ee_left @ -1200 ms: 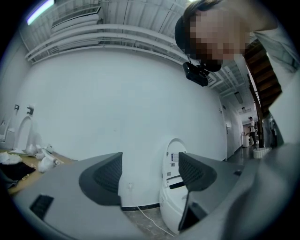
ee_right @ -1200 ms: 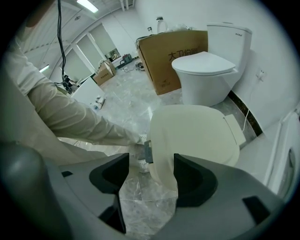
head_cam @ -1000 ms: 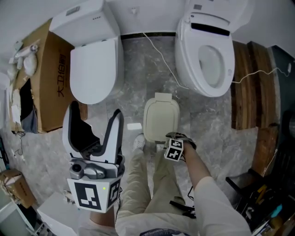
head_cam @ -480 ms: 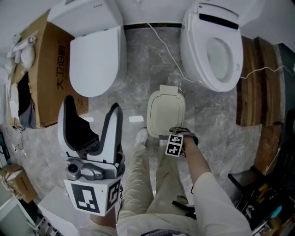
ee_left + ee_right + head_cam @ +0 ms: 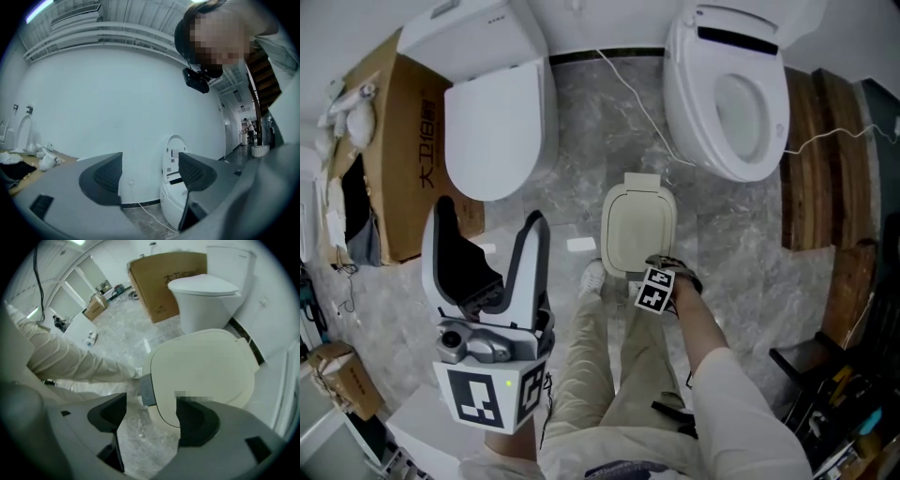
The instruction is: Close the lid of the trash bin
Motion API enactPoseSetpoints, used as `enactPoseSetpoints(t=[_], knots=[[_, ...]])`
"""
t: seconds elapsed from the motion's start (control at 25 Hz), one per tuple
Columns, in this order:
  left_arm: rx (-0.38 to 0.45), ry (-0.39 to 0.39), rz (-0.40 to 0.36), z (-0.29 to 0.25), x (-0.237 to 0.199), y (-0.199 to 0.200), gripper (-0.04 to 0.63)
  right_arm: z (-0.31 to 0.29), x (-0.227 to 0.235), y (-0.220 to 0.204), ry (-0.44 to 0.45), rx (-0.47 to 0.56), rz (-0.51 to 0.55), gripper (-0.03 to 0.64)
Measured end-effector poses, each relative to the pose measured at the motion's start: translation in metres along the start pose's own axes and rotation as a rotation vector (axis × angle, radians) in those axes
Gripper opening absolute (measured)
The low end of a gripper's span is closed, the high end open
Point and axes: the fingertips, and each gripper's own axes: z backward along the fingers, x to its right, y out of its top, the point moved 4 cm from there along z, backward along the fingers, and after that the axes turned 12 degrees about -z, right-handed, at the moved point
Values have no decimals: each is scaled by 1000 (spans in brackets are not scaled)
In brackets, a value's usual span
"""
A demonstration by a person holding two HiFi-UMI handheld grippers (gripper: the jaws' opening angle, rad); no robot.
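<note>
Closed white toilet (image 5: 492, 131), open toilet (image 5: 736, 94) (bowl showing), cardboard box (image 5: 394, 159), white cable (image 5: 637, 106), wooden planks (image 5: 825, 159)

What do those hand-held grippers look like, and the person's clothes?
Both have curved white jaws with black ribbed pads and a white cube with black square markers. The left gripper carries a grey lens housing. The right gripper's jaws are opening, the lid's edge between them. Sleeves are cream.

Grey marble floor (image 5: 591, 141), white wall (image 5: 117, 93)

Two toilets (image 5: 492, 122) (image 5: 736, 94); one trash bin (image 5: 637, 225); two cardboard boxes (image 5: 394, 159) (image 5: 337, 380); two white cables (image 5: 630, 101) (image 5: 825, 148).
</note>
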Motion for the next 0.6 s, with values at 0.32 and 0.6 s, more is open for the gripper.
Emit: enactPoseSetpoints(t=[0.32,0.6], knots=[[7,-58,0,40,8,71,357,215,7,42,-229,621,-388,339],[72,-152,13,95,13,154,356,522,-56,29,-550,1249,-467,308]])
